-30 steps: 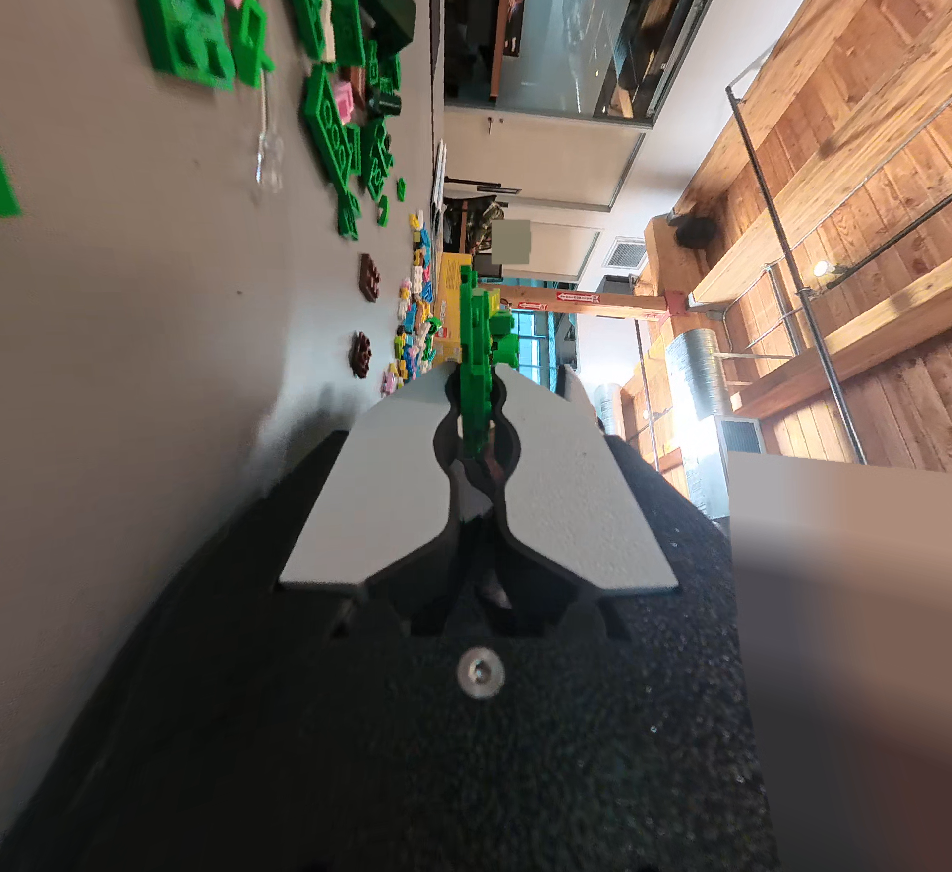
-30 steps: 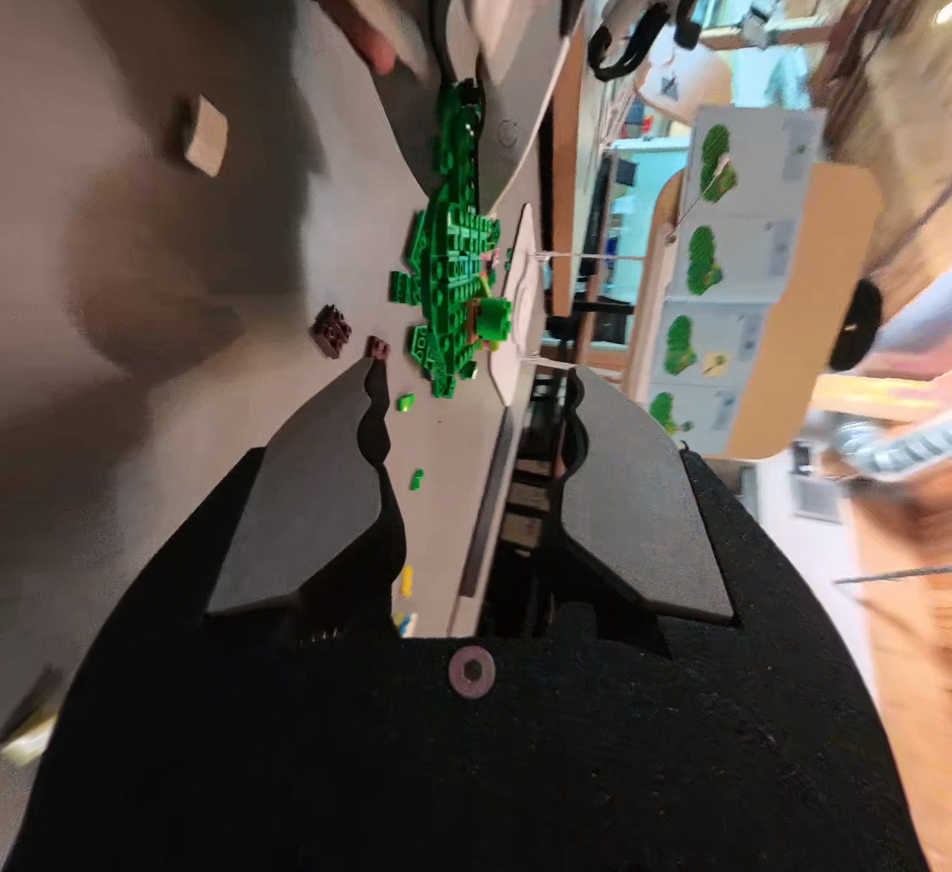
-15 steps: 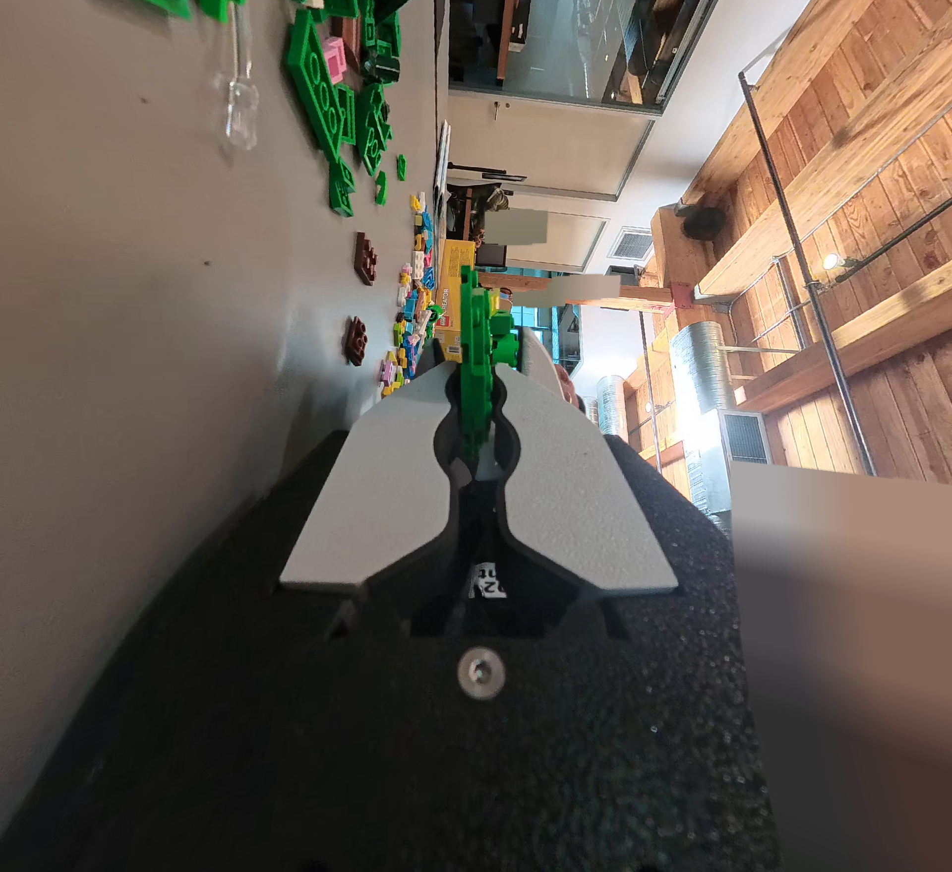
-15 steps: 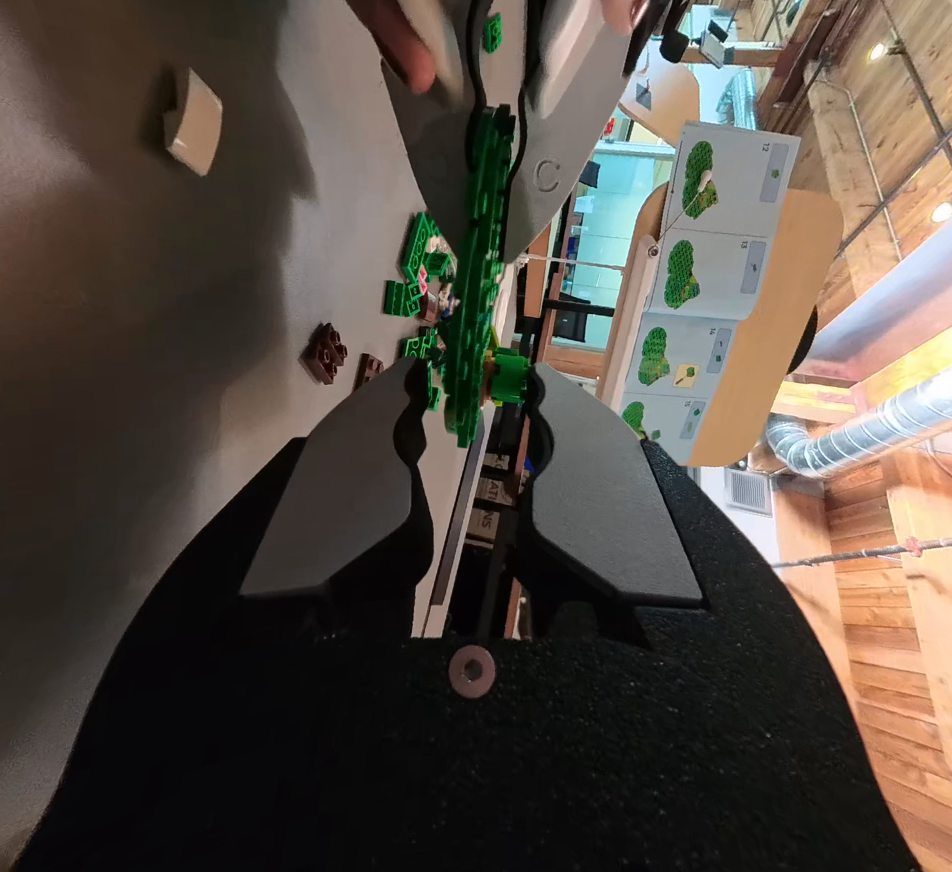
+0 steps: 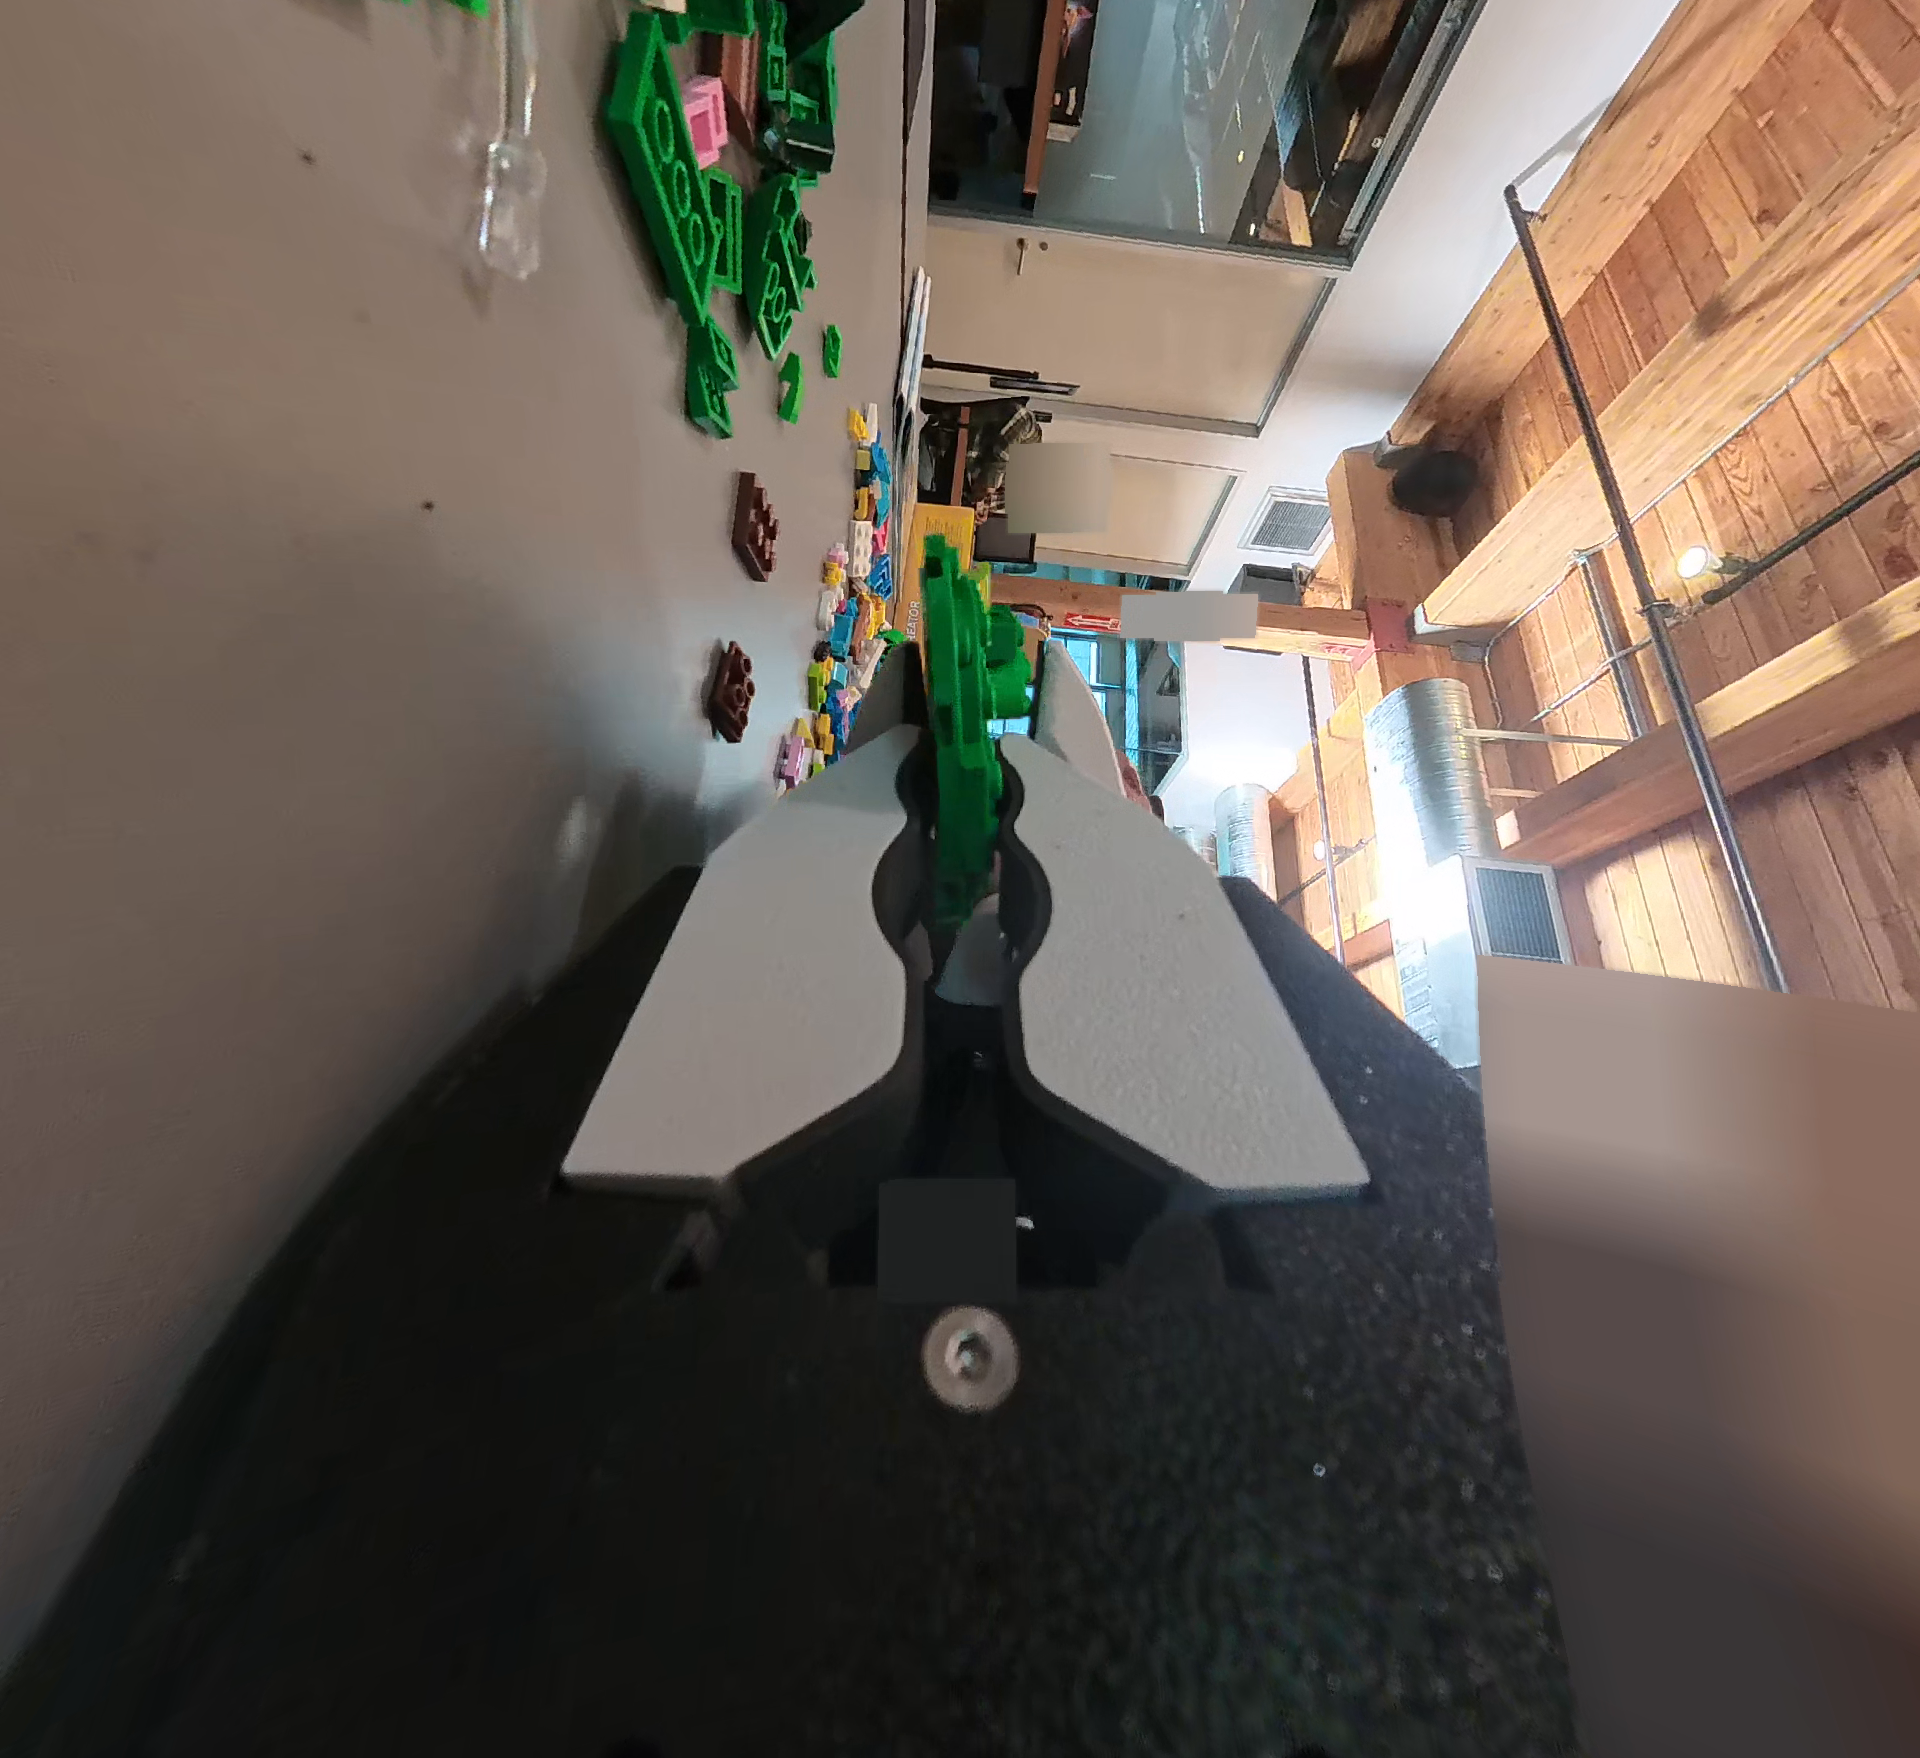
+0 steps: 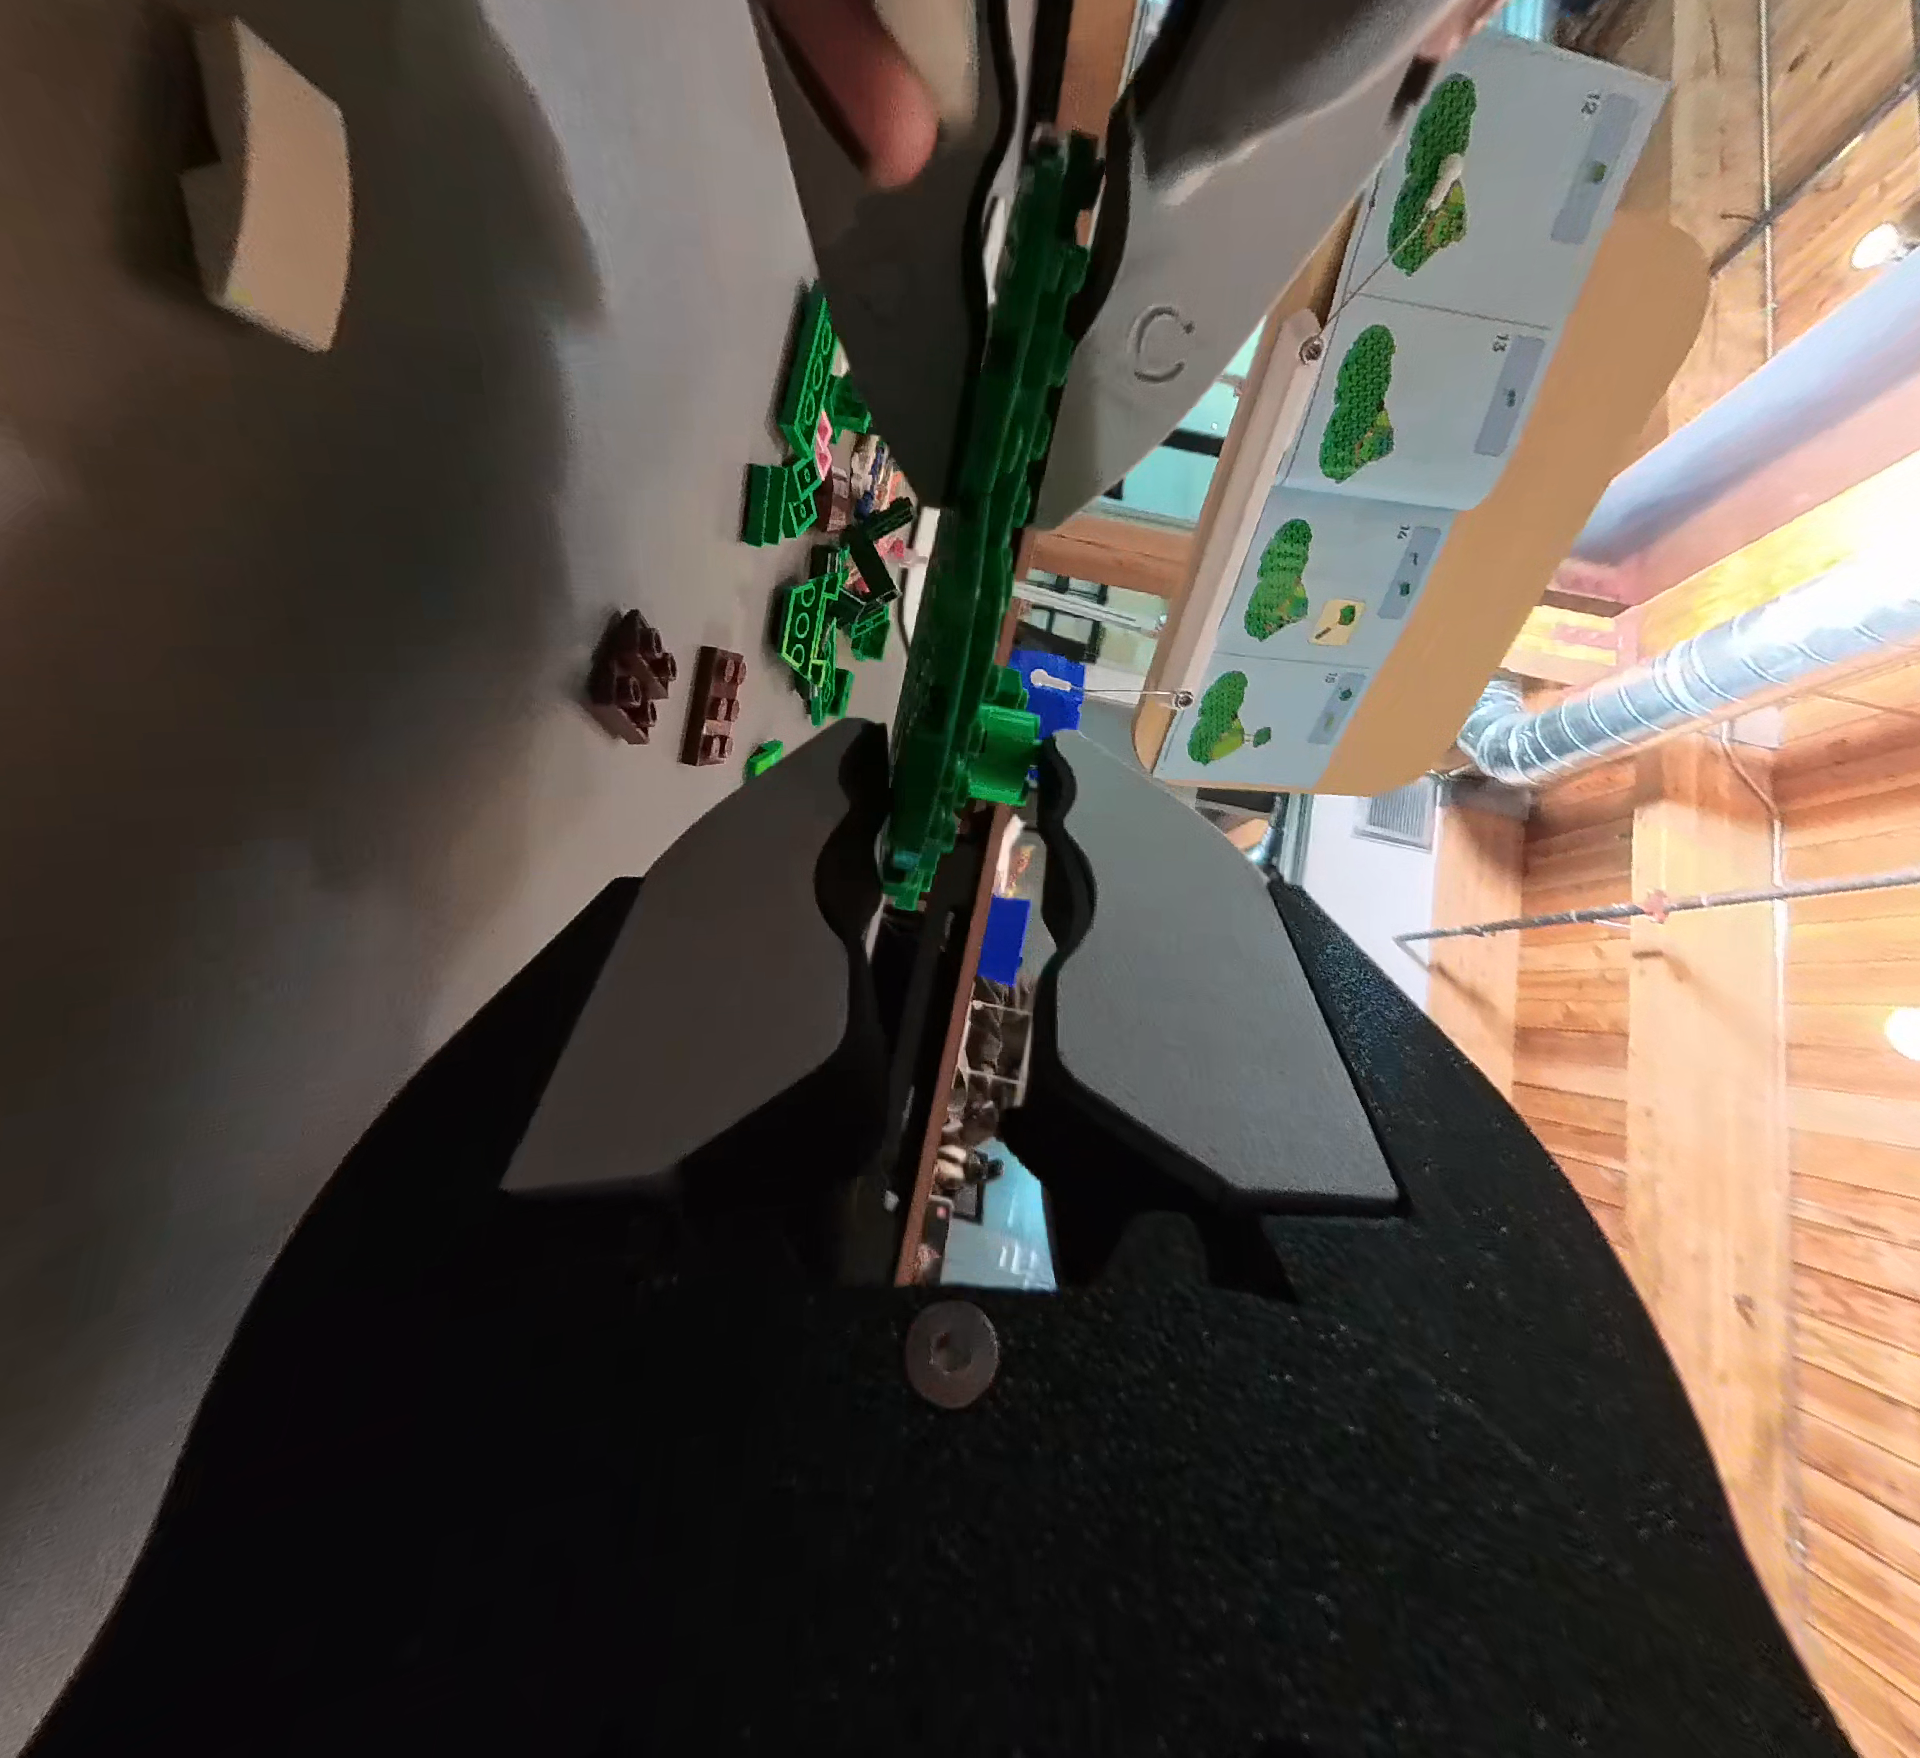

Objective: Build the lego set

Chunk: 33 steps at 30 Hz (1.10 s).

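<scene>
Above the grey worktop (image 5: 312,669), the green build (image 6: 977,565) hangs on edge, gripped by the left tongs (image 5: 961,773) at its far end. The right tongs (image 6: 961,773) stand parted around its near end. Two brown bricks (image 6: 670,690) lie beside loose green plates (image 5: 675,181).

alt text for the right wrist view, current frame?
The right gripper, jaws open, straddles the near end of a green lego plate assembly held edge-on; the left gripper clamps its far end. Loose green and brown bricks lie on the grey table, and an open instruction booklet stands behind.
</scene>
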Tool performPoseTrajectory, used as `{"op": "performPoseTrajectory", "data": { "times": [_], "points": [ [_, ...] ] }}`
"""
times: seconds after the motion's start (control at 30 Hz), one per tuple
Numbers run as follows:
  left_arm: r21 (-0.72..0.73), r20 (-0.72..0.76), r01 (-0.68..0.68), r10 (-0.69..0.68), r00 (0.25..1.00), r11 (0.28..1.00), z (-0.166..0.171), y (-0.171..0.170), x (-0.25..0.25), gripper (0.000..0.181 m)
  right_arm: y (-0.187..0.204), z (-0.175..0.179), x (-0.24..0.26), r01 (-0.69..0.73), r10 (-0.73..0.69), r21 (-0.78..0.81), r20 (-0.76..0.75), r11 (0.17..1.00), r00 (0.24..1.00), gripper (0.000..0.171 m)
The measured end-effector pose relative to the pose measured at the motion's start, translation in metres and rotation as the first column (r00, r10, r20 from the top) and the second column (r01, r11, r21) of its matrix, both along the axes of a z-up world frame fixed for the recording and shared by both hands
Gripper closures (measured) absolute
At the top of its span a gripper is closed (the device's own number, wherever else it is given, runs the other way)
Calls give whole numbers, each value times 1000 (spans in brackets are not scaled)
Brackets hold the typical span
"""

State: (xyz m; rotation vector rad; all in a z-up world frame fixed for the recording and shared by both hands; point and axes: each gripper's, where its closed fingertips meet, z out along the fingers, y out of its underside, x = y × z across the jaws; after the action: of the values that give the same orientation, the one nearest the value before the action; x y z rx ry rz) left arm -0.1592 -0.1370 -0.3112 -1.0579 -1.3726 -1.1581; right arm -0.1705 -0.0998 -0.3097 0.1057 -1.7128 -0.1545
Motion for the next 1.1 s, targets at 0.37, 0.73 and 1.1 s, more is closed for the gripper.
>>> {"op": "performPoseTrajectory", "data": {
  "times": [0.37,0.73,1.1],
  "points": [
    [3,-1,20,-20,1000,1000,-3,-1,4,171,-3,-2,2,-40,42,-45,50,998,998,148],
    [16,29,16,-17,999,1000,-6,0,3,172,-3,-9,3,-28,51,-183,124,983,991,148],
    [77,-26,-6,8,1000,997,6,-9,-10,174,26,-7,11,75,-10,-402,162,912,987,119]
  ]
}}
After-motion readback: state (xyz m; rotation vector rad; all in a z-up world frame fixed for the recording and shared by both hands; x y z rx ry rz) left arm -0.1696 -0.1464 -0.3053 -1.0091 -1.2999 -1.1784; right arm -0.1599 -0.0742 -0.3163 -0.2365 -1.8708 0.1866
